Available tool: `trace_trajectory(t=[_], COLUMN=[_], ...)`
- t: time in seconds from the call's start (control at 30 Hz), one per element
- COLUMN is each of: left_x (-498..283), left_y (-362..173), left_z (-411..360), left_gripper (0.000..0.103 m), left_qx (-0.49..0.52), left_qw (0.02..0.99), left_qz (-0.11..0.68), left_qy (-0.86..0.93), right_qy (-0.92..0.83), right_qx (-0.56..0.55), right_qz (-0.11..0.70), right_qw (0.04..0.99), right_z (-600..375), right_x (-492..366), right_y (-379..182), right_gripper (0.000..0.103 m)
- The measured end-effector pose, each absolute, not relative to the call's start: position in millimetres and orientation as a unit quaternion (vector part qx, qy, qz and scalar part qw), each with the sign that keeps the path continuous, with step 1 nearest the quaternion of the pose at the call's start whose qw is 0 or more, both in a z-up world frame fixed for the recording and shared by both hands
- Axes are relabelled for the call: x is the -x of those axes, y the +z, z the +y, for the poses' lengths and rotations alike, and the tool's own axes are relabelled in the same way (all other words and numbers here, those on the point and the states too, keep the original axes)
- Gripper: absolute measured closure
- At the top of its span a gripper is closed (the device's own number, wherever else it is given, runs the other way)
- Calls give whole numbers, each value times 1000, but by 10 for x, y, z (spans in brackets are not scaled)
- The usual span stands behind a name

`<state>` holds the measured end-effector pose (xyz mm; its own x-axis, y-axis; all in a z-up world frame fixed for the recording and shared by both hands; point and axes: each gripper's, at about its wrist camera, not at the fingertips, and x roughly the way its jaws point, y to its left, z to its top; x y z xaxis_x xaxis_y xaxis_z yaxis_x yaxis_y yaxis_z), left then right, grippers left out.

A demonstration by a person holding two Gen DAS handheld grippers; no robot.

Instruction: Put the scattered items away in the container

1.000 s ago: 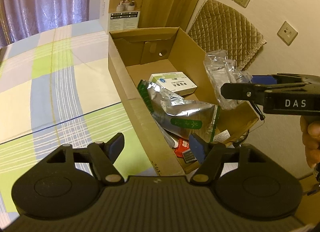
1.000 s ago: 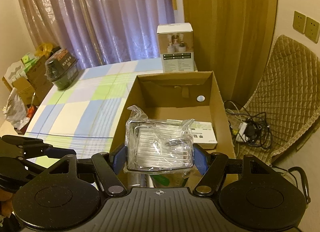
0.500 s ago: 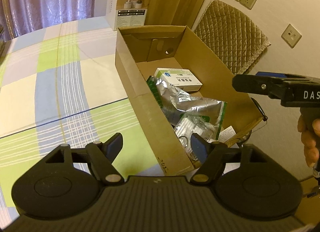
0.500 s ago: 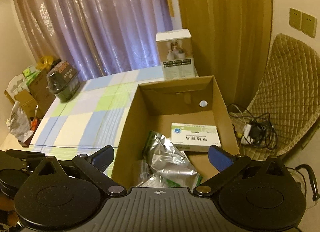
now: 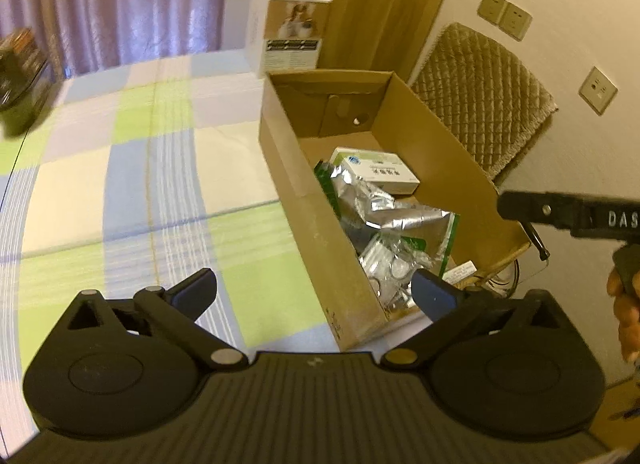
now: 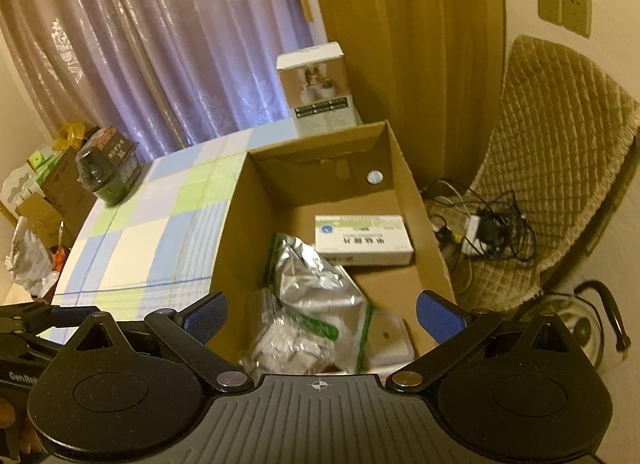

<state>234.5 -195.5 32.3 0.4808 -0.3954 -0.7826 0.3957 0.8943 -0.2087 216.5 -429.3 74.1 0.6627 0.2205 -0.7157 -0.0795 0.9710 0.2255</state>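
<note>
Now, box: one open cardboard box (image 6: 432, 248) on the checked desk (image 5: 120, 168), at its right edge.
Inside the box: four things can be counted, with more packets half hidden under them.
Carton: one white carton (image 6: 362, 240), flat on the box floor toward the far wall.
Foil bag: one crumpled silver bag (image 6: 316, 288) with green trim, near side of the carton, overlapping its edge.
Clear pack: one clear plastic pack (image 5: 390, 268), lying at the box's near end, partly on the foil bag.
White case: one small white case (image 6: 390, 340) in the box's near right corner.
Left claw (image 5: 316, 294): one, fingers wide apart, nothing between them, hanging over the box's near left corner.
Right claw (image 6: 322, 316): one, fingers wide apart, empty, above the box's near end.
Beyond the box: one tall white carton (image 5: 286, 30) upright just behind its far wall.
Left of the box: one dark tub (image 6: 108, 166) at the desk's far edge, well apart.
Right of the box: one quilted chair (image 6: 560, 152), with a tangle of cables (image 6: 488, 224) at its foot.
</note>
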Motion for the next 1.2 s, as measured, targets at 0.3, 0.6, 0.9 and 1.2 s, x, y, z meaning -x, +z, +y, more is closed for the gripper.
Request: trace_trajectory(t=[0.3, 0.6, 0.9, 1.2], left_x=[-1798, -1237, -957, -773], left_y=[504, 831, 970, 956], left_z=[-2002, -2134, -2134, -2116], left_gripper=[1, 1, 1, 1], left_qx=[19, 38, 37, 37], left_qw=[855, 865, 870, 874], left_qz=[477, 456, 457, 453], left_qy=[-204, -206, -182, -170], right_qy=[77, 77, 63, 68], right_qx=[-77, -49, -45, -35], right_qz=[416, 413, 402, 399], right_qw=[903, 906, 912, 914], right_z=[-4329, -4312, -4362, -4307], right_x=[-1698, -1205, -849, -649], right_y=[908, 1147, 1316, 1309], right_gripper=[0, 0, 0, 0])
